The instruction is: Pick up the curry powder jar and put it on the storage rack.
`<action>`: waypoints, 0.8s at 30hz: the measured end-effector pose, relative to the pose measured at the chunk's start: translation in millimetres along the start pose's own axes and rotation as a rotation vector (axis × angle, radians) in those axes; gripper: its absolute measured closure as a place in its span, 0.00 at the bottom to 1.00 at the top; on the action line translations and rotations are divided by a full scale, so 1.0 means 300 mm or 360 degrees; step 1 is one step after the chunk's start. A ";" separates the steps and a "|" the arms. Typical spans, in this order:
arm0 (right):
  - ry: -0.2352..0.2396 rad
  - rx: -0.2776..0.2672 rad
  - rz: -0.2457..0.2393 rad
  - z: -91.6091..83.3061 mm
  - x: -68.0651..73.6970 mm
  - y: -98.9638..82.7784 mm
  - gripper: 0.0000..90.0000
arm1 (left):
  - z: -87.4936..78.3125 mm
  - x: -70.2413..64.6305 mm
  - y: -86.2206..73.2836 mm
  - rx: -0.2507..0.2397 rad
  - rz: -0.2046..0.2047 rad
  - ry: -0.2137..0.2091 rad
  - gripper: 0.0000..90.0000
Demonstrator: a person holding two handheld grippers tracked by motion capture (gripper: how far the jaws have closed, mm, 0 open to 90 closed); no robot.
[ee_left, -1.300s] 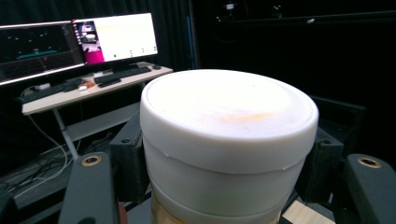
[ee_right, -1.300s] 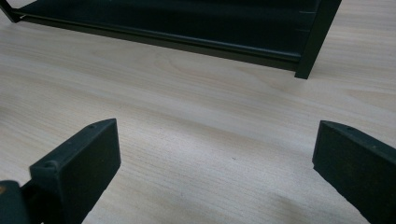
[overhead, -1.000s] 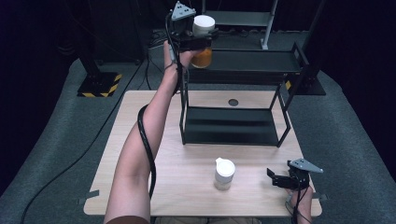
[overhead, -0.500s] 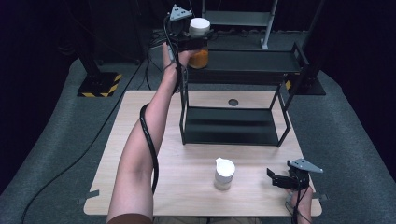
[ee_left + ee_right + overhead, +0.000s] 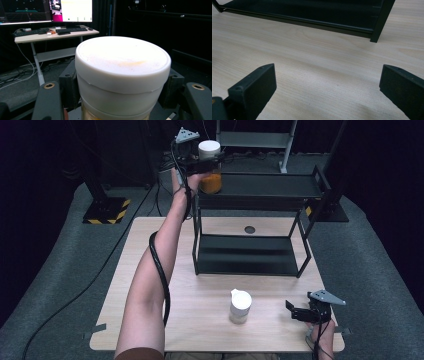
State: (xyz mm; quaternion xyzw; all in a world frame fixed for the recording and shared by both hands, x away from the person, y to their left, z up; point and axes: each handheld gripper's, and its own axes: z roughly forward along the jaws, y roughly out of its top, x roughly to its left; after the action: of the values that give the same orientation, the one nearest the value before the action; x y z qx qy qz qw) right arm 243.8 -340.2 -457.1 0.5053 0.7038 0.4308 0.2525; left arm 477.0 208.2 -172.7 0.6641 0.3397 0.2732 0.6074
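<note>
A: What is biggest here?
B: The surface (image 5: 150, 270), light wood, in the lower middle of the high view. On it stands a black rack (image 5: 250, 220) with two shelves.

A: And the jar?
B: The jar (image 5: 210, 167), white lid and orange content, is at the upper middle, at the left end of the top shelf. The left tongs (image 5: 202, 166) pinch it below the lid.

A: The rest?
B: A white bottle (image 5: 240, 306) stands low, in the middle. The right tongs (image 5: 296, 312) are at lower right, spread wide and holding nothing.

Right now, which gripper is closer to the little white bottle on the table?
Right. The right gripper sits just beside the white bottle; the left gripper is up at the shelf's top, holding an orange jar.
</note>
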 end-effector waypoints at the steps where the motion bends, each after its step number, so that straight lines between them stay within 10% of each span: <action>1: -0.0001 0.0000 0.0000 0.000 0.000 0.000 0.00 | 0.001 -0.002 0.000 0.0001 0.0006 0.0001 0.38; 24: 0.0002 0.0002 -0.0002 0.000 0.000 0.001 0.00 | 0.001 -0.011 0.031 0.0063 0.0048 0.0013 0.37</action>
State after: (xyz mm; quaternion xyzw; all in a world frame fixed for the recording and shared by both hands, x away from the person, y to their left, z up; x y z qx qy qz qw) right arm 244.0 -340.2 -456.9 0.5047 0.7045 0.4305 0.2520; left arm 476.3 205.3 -163.3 0.6799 0.3374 0.2783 0.5886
